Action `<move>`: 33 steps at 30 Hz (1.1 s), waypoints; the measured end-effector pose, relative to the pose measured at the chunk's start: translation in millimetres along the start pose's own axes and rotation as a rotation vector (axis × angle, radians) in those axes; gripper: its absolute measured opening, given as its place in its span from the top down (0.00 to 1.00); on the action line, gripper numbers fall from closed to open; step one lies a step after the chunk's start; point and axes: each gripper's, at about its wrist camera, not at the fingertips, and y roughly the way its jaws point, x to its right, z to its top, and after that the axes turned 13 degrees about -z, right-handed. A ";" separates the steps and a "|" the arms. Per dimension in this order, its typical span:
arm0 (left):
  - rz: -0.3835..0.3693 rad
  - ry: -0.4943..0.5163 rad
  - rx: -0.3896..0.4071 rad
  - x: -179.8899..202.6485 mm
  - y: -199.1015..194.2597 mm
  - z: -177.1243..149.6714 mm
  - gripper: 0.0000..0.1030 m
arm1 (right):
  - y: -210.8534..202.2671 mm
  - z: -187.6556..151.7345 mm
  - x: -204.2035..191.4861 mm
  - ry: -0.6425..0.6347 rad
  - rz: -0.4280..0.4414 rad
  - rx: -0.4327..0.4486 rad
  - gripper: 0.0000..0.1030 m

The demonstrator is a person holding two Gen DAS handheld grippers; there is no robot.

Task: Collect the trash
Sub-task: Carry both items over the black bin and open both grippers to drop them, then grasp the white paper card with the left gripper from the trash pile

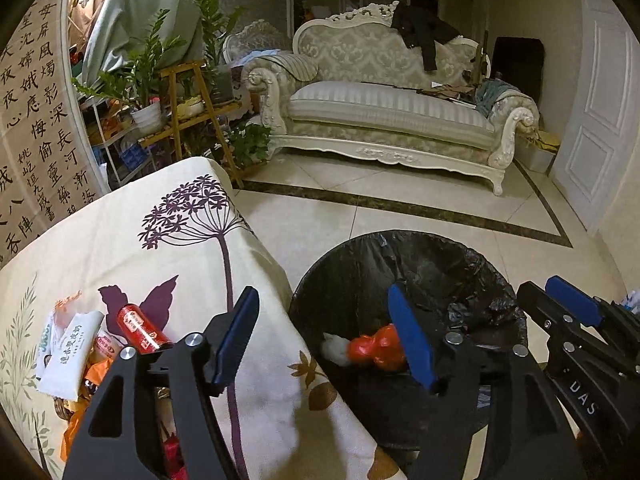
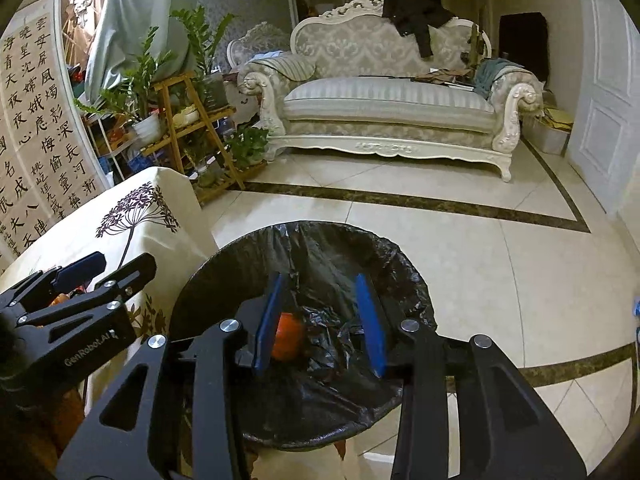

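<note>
- The trash is a small pile of wrappers, a white packet and a red can on the table, near its edge.
- Some trash is in the bin already: a red-orange thing and a white scrap lie at the bottom on the black bag.
- The bin stands on the floor, just beside the table.
- The right gripper hangs over the bin with its jaws spread apart and nothing between them. The red-orange thing looks to be lower down in the bin, not held.
- The left gripper is wide open and empty too, above the table edge and the bin's rim.
- So the job is partly done, I think. The pile on the table is left to pick up.
- Part of the pile hides behind the left gripper, so I cannot count the pieces.
</note>
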 end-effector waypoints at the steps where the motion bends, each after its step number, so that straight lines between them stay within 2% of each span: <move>1: 0.000 -0.004 0.001 -0.5 -1.3 0.5 0.32 | -0.6 -0.2 -0.3 -0.001 -0.001 0.000 0.64; 8: 0.020 -0.028 0.008 -8.4 -17.7 -1.3 0.30 | -3.3 -3.3 -3.8 -0.006 0.008 -0.004 0.63; 14: 0.069 -0.066 0.006 -26.3 -36.8 -5.8 0.30 | -11.5 -7.9 -17.5 -0.024 0.039 -0.009 0.62; 23: 0.159 -0.141 0.047 -68.2 -73.8 -15.3 0.29 | -30.4 -12.2 -60.9 -0.095 0.118 0.009 0.61; 28: 0.201 -0.197 0.039 -95.0 -80.0 -25.3 0.28 | -35.1 -16.2 -82.9 -0.126 0.154 0.006 0.61; 33: 0.212 -0.260 0.027 -118.3 -82.6 -32.7 0.28 | -36.7 -20.2 -98.4 -0.154 0.176 -0.001 0.61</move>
